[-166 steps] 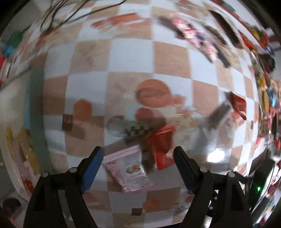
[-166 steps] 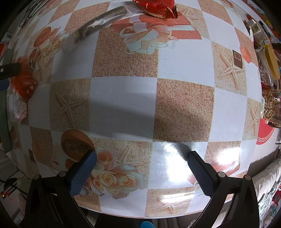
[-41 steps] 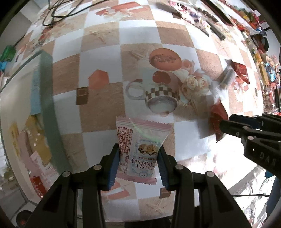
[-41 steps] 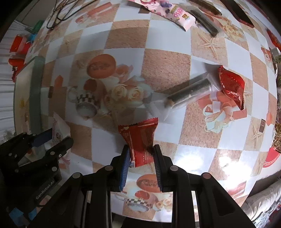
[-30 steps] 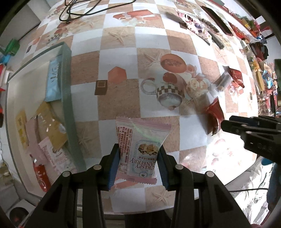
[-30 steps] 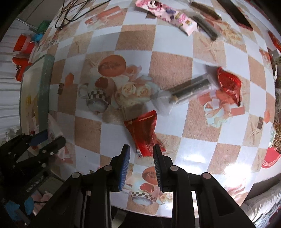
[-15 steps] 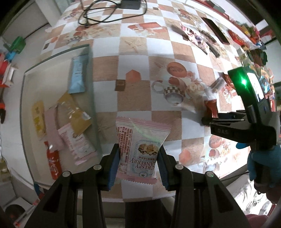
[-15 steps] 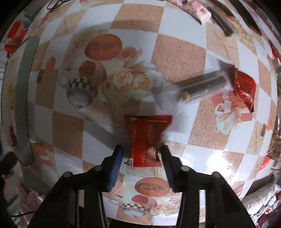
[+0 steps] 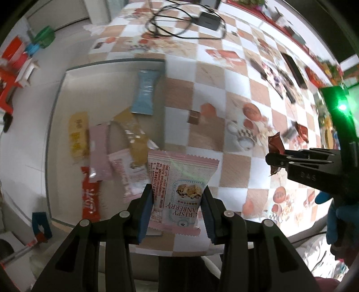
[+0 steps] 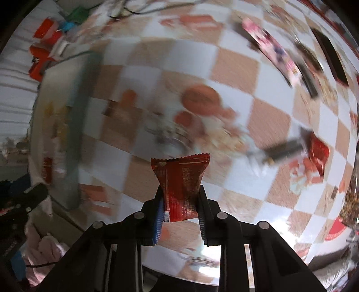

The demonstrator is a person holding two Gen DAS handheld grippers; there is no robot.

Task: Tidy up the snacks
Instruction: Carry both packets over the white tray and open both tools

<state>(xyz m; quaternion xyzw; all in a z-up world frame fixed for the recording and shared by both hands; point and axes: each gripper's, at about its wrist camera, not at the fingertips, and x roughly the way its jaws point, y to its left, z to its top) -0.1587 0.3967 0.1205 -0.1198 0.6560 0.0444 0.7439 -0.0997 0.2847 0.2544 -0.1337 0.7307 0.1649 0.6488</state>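
My left gripper [image 9: 177, 197] is shut on a pink cranberry snack packet [image 9: 179, 177] and holds it high above the table's near edge, beside a clear tray [image 9: 58, 107] at the left that holds several snack packets. My right gripper [image 10: 179, 202] is shut on a red snack packet [image 10: 181, 179] and holds it lifted above the checkered table; it also shows at the right of the left wrist view [image 9: 276, 161]. The tray [image 10: 74, 139] appears blurred at the left of the right wrist view.
A dark stick in clear wrap [image 10: 282, 150] and a crumpled red packet [image 10: 318, 152] lie on the table at the right. A pink packet [image 10: 269, 42] and dark bars lie farther back. Cables and a charger [image 9: 208, 20] lie at the far edge. Red and green items lie beyond the tray.
My right gripper has closed on the red packet and lifted it off the table. My left gripper has risen and shifted left with the pink packet, bringing the tray into fuller view.
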